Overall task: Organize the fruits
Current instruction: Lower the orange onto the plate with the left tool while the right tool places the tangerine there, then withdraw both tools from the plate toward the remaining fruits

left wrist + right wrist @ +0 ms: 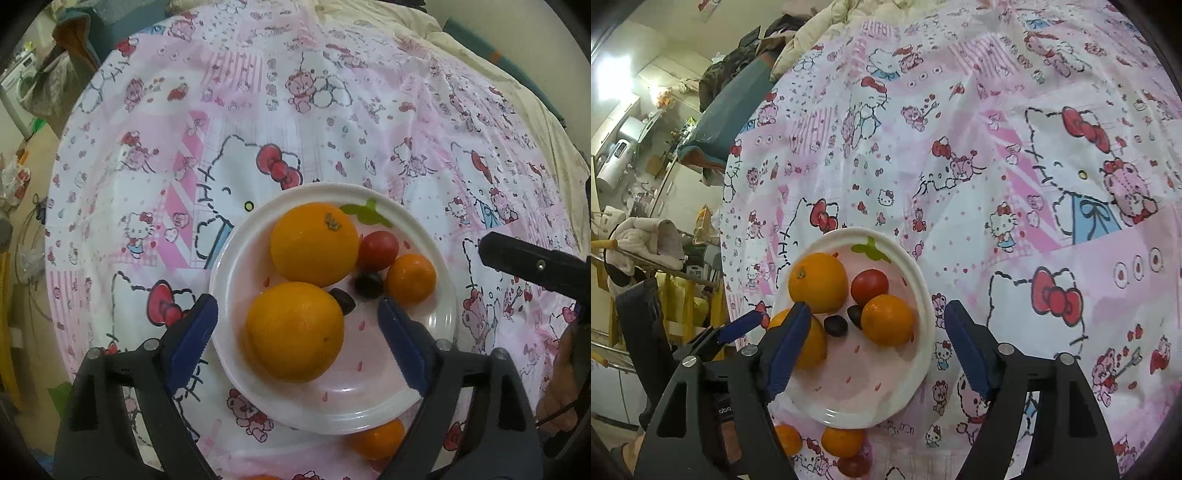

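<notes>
A white plate (236, 280) sits on a pink cartoon-print cloth (332, 110), and most of the fruit lies on it. Two big oranges are on the plate: the near orange (295, 332) at the front and the far orange (314, 243) just behind it, the two nearly touching. Right of the far orange is a red tomato (378, 249), and in front of the tomato a small mandarin (410, 277). Two dark plums (368, 285) lie in the middle of the plate, between the oranges and the mandarin.

The left gripper (297, 341) hangs over the front of the plate with its blue fingers (192, 343) spread wide on either side of the near orange; the pads do not press on it. The right gripper (875, 347) hovers over the plate too, jaws apart, the mandarin lying loose between them and touched by neither finger.

Off the plate, just past its near rim, the right wrist view shows more fruit on the cloth: a loose mandarin (843, 441), a second one (788, 437) to its left and a second tomato (854, 466) in front of them
</notes>
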